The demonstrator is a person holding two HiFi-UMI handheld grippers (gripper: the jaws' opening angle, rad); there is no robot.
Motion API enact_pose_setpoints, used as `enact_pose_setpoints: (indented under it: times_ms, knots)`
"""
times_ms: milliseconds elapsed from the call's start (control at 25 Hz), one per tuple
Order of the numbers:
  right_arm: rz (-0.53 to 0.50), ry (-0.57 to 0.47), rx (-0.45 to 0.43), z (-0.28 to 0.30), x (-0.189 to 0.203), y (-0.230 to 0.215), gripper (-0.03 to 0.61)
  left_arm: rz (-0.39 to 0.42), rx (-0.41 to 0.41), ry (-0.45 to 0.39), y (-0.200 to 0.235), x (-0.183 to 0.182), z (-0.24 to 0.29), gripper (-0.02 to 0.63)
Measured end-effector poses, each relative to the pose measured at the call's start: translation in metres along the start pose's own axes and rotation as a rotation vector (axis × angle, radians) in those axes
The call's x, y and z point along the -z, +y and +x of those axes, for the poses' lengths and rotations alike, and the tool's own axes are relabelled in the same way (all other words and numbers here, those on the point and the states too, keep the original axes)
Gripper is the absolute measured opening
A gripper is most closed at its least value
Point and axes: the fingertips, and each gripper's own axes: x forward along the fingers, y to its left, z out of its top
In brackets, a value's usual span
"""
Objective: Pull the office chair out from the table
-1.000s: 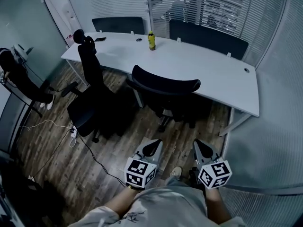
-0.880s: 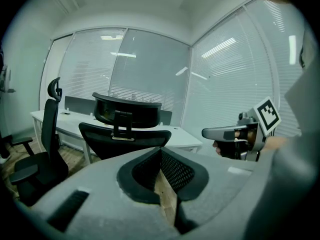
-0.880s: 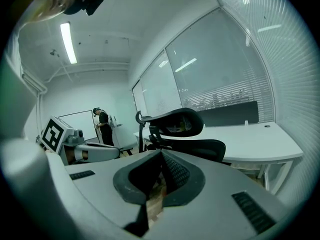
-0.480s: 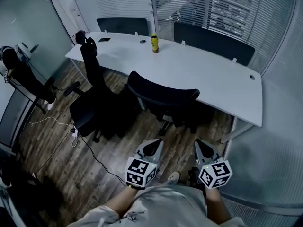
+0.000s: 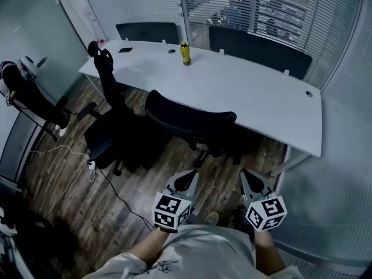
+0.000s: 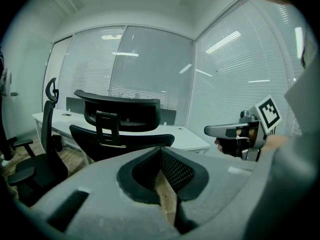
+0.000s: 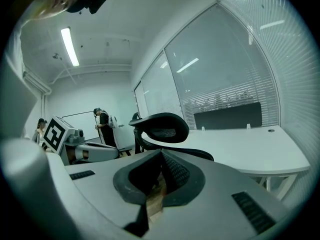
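The black office chair [image 5: 189,118] stands tucked under the long white table [image 5: 250,92], its curved backrest towards me. My left gripper [image 5: 186,181] and right gripper [image 5: 251,181] are held side by side low in the head view, short of the chair and touching nothing. Both are shut with nothing between the jaws. In the left gripper view the chair's backrest [image 6: 120,115] lies straight ahead past the left gripper [image 6: 161,153]. In the right gripper view the chair [image 7: 161,128] shows just beyond the right gripper [image 7: 161,155].
A second black chair with a headrest [image 5: 108,121] stands left of the first. A yellow bottle [image 5: 185,53] and a phone [image 5: 124,50] lie on the table. A person [image 5: 26,95] is at the far left. A cable and power strip [image 5: 90,166] cross the wooden floor. Glass walls with blinds surround the room.
I have come nearer to the table; the chair sits lower and further left in the head view. Both grippers travelled along level and stayed shut.
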Motion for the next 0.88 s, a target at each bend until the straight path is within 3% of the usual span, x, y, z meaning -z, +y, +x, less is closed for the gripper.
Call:
enact_pose_setpoints:
  times_ms: [360, 880]
  knots:
    - [-0.009, 0.015, -0.029, 0.005, 0.005, 0.001, 0.008, -0.004, -0.049, 0.008, 0.014, 0.004, 0.0, 0.012]
    - [-0.053, 0.01, -0.018, 0.037, -0.018, -0.009, 0.008, 0.001, -0.07, 0.006, 0.049, -0.012, 0.016, 0.023]
